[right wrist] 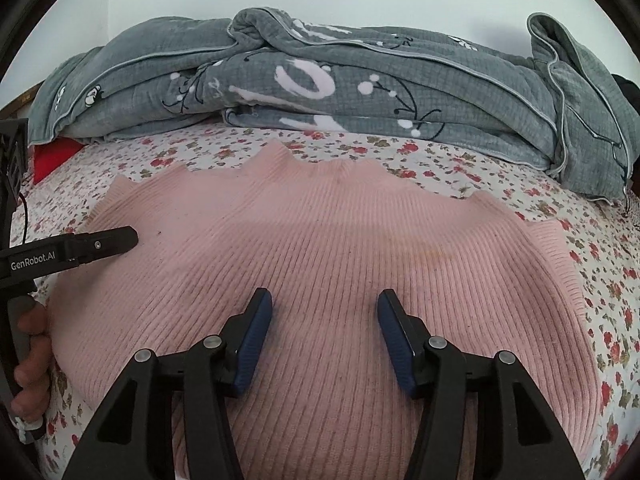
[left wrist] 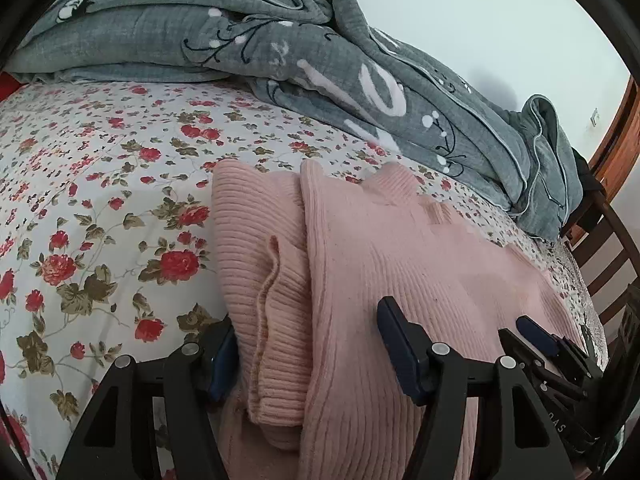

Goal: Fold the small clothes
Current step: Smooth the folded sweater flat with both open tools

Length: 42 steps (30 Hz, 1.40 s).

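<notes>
A pink ribbed knit sweater (left wrist: 400, 248) lies on the floral bedsheet (left wrist: 100, 184). A sleeve (left wrist: 260, 264) is folded over its left side. My left gripper (left wrist: 308, 344) is open, its fingers straddling the sleeve and the sweater's left edge. In the right wrist view the sweater (right wrist: 320, 232) lies spread wide and flat. My right gripper (right wrist: 324, 336) is open and empty, just above the middle of the sweater. The left gripper (right wrist: 120, 240) shows at the sweater's left edge, held by a hand. The right gripper (left wrist: 536, 332) shows at the lower right of the left wrist view.
A crumpled grey quilt (right wrist: 360, 92) lies along the back of the bed, also in the left wrist view (left wrist: 280, 40). A red item (right wrist: 52, 160) sits at the far left under the quilt. A wooden chair (left wrist: 612, 240) stands at the bed's right side.
</notes>
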Motion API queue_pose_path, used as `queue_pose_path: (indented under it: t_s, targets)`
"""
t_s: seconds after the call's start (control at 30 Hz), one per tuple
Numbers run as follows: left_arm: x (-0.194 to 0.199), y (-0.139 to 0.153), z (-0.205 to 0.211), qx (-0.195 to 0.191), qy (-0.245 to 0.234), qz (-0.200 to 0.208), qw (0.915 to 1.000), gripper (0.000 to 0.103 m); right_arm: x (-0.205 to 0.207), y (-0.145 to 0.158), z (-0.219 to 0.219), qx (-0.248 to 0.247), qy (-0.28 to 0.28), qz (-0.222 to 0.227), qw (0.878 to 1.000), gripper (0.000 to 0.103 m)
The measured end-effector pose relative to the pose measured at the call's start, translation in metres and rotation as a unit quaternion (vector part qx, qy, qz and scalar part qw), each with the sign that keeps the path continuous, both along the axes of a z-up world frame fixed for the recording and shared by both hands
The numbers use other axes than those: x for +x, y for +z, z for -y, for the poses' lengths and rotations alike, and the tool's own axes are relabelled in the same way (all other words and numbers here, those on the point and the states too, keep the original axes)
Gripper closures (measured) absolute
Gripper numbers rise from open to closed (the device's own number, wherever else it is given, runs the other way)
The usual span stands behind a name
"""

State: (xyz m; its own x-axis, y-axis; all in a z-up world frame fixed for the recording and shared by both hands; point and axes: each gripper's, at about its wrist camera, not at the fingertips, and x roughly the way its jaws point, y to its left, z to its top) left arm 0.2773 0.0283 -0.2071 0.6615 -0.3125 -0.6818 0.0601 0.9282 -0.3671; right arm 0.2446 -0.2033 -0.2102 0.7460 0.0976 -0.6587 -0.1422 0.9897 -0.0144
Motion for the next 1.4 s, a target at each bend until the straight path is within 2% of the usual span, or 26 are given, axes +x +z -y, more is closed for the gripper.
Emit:
queue_pose_path:
  t_s: [0.5, 1.03, 1.27, 1.4]
  targets:
    - [-0.0002, -0.0003, 0.0030, -0.001, 0.000, -0.001, 1.0000, 0.040, 0.0001, 0.0000, -0.0020, -0.016, 0.001, -0.006, 1.000, 0.048]
    - [0.0033, -0.0010, 0.0053, 0.006, -0.014, -0.002, 0.9999, 0.032, 0.0004, 0.0000, -0.0012, -0.018, 0.001, -0.004, 1.000, 0.047]
    - [0.0027, -0.0007, 0.0046, -0.003, -0.015, -0.002, 0.9999, 0.033, 0.0006, 0.0002, -0.0011, -0.019, 0.001, -0.004, 1.000, 0.047]
    - [0.0010, -0.0012, -0.0019, -0.020, -0.011, 0.004, 0.9997, 0.036, -0.0016, 0.0030, 0.0019, -0.010, -0.005, -0.007, 1.000, 0.047]
